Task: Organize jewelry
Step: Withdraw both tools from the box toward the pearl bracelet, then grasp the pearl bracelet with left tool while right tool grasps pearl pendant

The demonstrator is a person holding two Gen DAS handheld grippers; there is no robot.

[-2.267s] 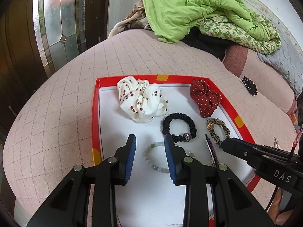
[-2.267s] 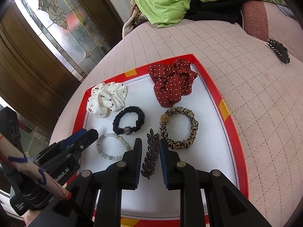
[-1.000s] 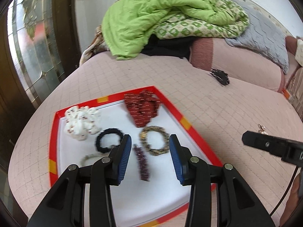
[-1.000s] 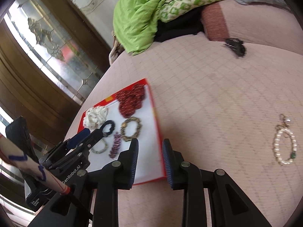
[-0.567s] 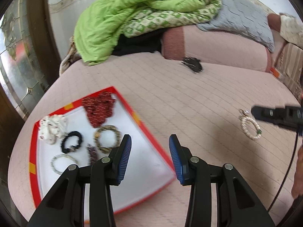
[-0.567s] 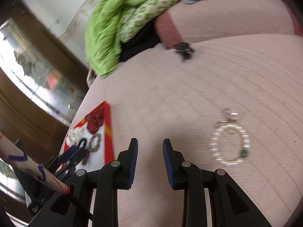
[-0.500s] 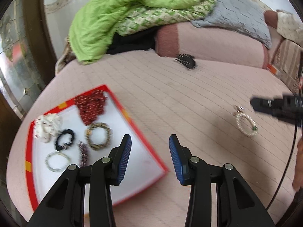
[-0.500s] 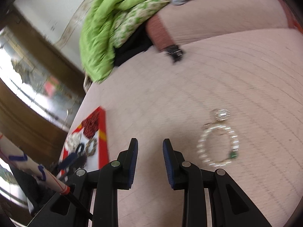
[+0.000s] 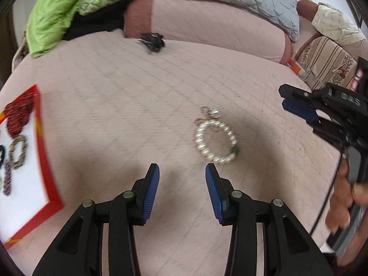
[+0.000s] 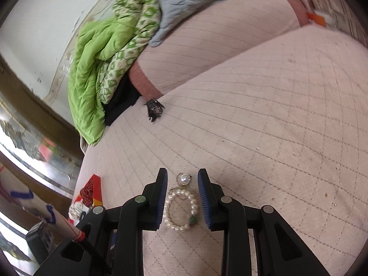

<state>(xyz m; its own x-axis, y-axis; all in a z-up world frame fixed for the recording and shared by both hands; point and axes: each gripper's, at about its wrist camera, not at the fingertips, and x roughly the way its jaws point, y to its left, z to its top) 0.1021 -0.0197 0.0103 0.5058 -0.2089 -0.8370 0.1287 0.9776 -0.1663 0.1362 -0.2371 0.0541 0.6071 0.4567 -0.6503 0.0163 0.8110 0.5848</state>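
Note:
A pearl bracelet (image 10: 181,209) with a green bead and a round charm lies on the pink quilted bed. My right gripper (image 10: 181,179) is open and the bracelet lies between its two blue pads. In the left wrist view the bracelet (image 9: 215,138) lies ahead and right of my open, empty left gripper (image 9: 181,172), and the right gripper (image 9: 299,108) shows at the right edge. The red-rimmed white tray (image 9: 40,138) with scrunchies and bracelets is at the far left.
A black hair clip (image 9: 151,41) lies by the pink bolster (image 9: 207,23) at the back. A green blanket (image 10: 96,53) and grey quilt are piled behind. The tray corner (image 10: 92,191) shows low left in the right wrist view.
Both grippers have swung right, away from the tray. The right gripper has closed in on the pearl bracelet, which now lies between its pads. The left gripper has opened wider.

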